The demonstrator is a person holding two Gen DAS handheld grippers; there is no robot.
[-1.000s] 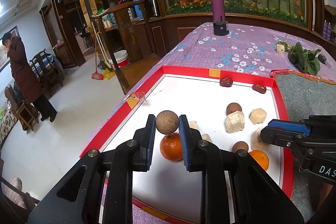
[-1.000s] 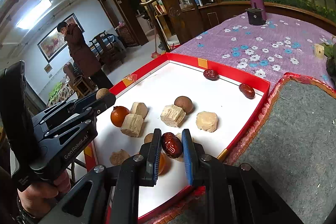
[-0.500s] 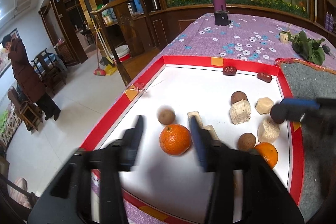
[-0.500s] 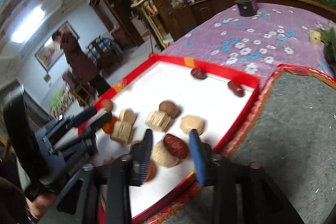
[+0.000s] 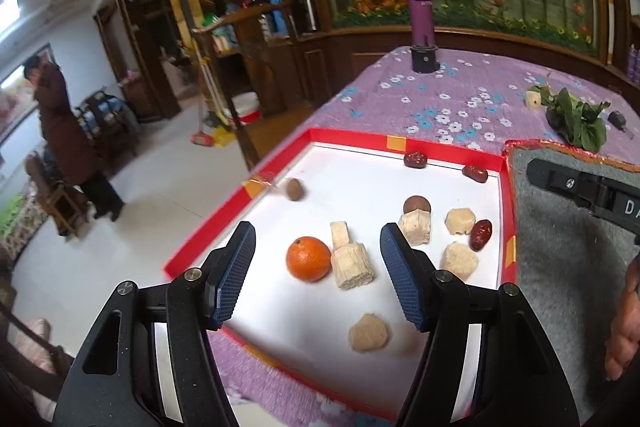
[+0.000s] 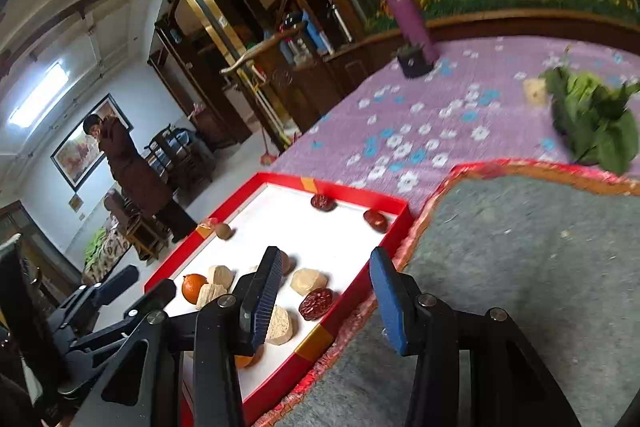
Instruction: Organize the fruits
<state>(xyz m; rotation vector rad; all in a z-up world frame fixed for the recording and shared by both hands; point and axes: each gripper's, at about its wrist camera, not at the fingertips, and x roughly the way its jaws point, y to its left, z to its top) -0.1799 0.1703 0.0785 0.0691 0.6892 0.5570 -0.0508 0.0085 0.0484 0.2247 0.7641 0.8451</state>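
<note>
A red-rimmed tray (image 5: 280, 163) with a white floor holds an orange (image 5: 308, 259), several beige chunks (image 5: 352, 265), brown round fruits and red dates. My left gripper (image 5: 318, 239) hovers over the tray's near side. Its jaws are opening and hold nothing; the orange lies on the floor beyond them. A small brown fruit (image 5: 295, 189) lies blurred by the left rim. My right gripper (image 6: 325, 259) is open above the tray's right rim. A red date (image 6: 316, 303) lies loose on the floor below its gap, with no pad touching it.
A grey felt mat (image 5: 560, 247) borders the tray on the right. The purple flowered cloth (image 5: 460, 95) carries a purple bottle (image 5: 420, 15) and leafy greens (image 5: 576, 123) further back. The table drops off to the left, where a person (image 5: 60, 131) stands on the floor.
Both grippers went from shut to open and drew back. The left one let go of the brown fruit, which rolled to the left rim. The right one released the red date onto the tray.
</note>
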